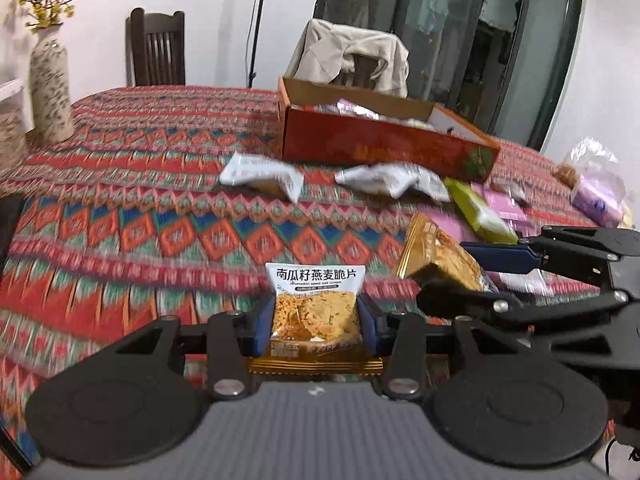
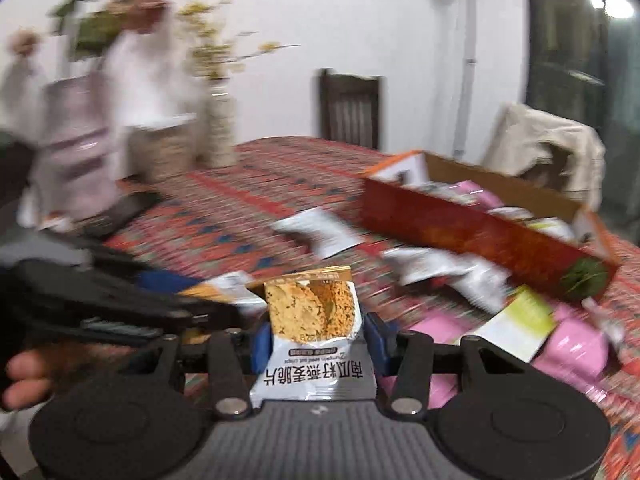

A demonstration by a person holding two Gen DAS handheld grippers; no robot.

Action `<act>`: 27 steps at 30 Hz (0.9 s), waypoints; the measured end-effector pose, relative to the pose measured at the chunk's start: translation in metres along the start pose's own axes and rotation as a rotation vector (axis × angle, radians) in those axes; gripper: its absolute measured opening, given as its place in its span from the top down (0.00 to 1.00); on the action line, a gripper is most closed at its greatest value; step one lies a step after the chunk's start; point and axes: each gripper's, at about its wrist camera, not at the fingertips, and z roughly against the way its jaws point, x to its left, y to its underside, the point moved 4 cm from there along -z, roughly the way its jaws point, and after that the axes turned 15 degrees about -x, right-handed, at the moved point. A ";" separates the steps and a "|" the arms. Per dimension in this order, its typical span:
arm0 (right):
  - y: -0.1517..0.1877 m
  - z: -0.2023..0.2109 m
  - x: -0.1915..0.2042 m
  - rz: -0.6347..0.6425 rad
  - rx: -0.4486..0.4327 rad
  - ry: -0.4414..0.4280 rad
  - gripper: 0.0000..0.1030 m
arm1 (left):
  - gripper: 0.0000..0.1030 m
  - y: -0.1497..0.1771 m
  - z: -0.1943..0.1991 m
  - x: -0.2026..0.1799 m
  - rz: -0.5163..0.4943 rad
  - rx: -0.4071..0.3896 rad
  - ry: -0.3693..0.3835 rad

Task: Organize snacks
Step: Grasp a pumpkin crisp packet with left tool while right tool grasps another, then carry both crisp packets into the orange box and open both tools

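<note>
My left gripper (image 1: 316,322) is shut on an oat crisp packet (image 1: 315,300), white top with gold base, held above the patterned tablecloth. My right gripper (image 2: 316,338) is shut on a like oat crisp packet (image 2: 314,320), held upside down. The right gripper also shows in the left wrist view (image 1: 472,276) at the right, with its packet (image 1: 440,256). The left gripper shows in the right wrist view (image 2: 192,300) at the left. An open red cardboard box (image 1: 384,144) with several snacks inside stands farther back; it also shows in the right wrist view (image 2: 480,232).
Loose white packets (image 1: 264,176) (image 1: 392,180), a green packet (image 1: 480,212) and pink packets (image 2: 576,344) lie in front of the box. A vase with yellow flowers (image 1: 50,88) stands at the table's left. Two chairs (image 1: 156,48) stand behind the table. A bagged item (image 1: 596,188) lies far right.
</note>
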 end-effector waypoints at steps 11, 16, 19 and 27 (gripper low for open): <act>0.040 0.089 -0.028 -0.129 -0.019 0.006 0.54 | 0.57 0.020 0.037 -0.055 0.017 0.023 0.001; 0.052 0.113 -0.068 -0.182 -0.045 0.110 0.54 | 0.57 0.005 0.025 -0.087 -0.033 -0.002 0.071; 0.053 0.118 -0.087 -0.204 -0.065 0.153 0.54 | 0.57 -0.008 0.015 -0.097 -0.061 -0.022 0.089; 0.005 0.099 -0.142 -0.143 -0.128 0.192 0.54 | 0.56 -0.103 -0.050 -0.097 -0.075 -0.139 0.150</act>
